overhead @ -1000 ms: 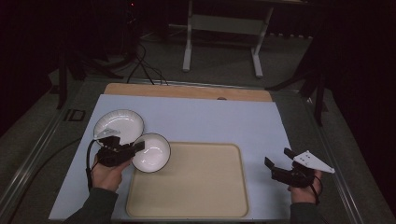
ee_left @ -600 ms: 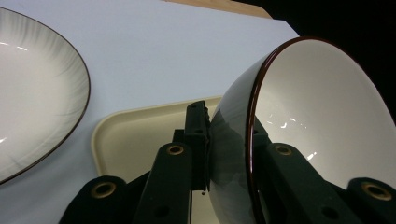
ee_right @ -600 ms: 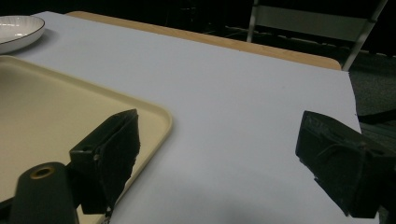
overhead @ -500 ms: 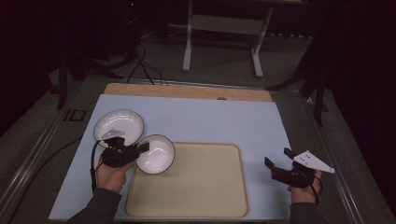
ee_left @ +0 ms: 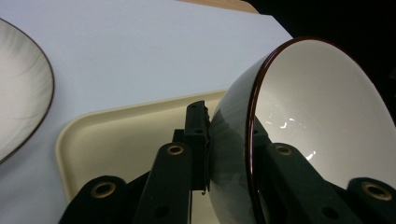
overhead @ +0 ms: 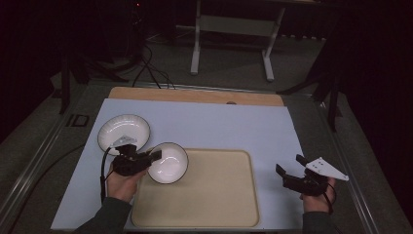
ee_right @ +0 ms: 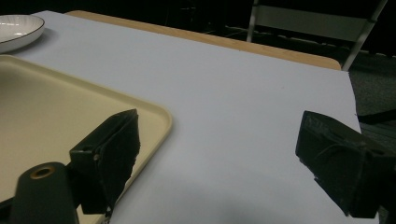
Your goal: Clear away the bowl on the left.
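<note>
While the left hand-held gripper [overhead: 155, 157] pinches the tilted white ceramic bowl with dark rim [overhead: 168, 163] by its wall over the beige plastic tray's [overhead: 214, 195] near corner, level it before lowering; right hand-held gripper [overhead: 291, 168] idles wide apart.

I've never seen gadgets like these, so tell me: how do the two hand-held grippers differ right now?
The left gripper is shut on the rim of a white bowl, holding it tilted over the tray corner; the right gripper is open and holds nothing. The left sits by the plate; the right rests beyond the tray's other side. Both are black and two-jawed.
</note>
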Motion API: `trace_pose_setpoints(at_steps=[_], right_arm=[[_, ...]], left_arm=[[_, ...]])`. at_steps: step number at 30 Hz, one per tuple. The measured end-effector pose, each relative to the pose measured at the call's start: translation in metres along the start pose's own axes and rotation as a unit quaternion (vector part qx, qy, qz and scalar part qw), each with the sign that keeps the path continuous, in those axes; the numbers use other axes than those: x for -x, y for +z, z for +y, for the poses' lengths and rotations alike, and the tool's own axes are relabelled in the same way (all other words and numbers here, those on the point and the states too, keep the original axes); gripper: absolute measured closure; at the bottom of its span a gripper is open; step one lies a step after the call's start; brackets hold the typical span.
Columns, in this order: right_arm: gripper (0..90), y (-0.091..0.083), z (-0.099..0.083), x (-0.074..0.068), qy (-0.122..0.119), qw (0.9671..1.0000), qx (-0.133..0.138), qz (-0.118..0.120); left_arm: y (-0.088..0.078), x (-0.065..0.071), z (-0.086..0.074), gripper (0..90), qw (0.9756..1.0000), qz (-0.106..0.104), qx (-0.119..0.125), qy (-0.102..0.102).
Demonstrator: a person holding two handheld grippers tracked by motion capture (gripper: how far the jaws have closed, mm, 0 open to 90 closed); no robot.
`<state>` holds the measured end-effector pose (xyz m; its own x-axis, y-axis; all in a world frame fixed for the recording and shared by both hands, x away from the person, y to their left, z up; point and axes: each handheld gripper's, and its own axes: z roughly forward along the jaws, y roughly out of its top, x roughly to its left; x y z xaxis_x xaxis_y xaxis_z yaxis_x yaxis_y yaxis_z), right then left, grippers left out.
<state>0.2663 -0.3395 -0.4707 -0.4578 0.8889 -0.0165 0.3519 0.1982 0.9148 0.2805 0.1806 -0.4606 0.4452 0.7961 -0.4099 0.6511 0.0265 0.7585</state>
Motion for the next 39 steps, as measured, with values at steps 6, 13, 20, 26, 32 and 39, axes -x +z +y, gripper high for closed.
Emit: trace_pose_setpoints(at_steps=[6, 13, 20, 26, 32, 39], right_arm=[[13.3, 0.0, 0.0, 0.0, -0.001, 1.0, 0.0, 0.0], [13.3, 0.0, 0.0, 0.0, -0.002, 1.0, -0.001, 0.0], [13.3, 0.0, 0.0, 0.0, -0.002, 1.0, -0.001, 0.0], [13.3, 0.0, 0.0, 0.0, -0.002, 1.0, 0.0, 0.0], [13.3, 0.0, 0.0, 0.0, -0.002, 1.0, -0.001, 0.0], [13.3, 0.0, 0.0, 0.0, -0.001, 1.0, -0.001, 0.0]], left_arm=[[0.006, 0.005, -0.001, 79.4, 1.0, -0.005, -0.004, 0.004], [0.011, 0.008, -0.003, 79.3, 0.9999, -0.011, -0.009, 0.008], [0.019, 0.012, -0.005, 79.2, 0.9997, -0.017, -0.014, 0.01], [0.025, 0.016, -0.007, 79.1, 0.9995, -0.021, -0.018, 0.015], [0.029, 0.019, -0.009, 79.1, 0.9993, -0.021, -0.023, 0.02], [0.034, 0.021, -0.011, 79.1, 0.999, -0.019, -0.031, 0.025]])
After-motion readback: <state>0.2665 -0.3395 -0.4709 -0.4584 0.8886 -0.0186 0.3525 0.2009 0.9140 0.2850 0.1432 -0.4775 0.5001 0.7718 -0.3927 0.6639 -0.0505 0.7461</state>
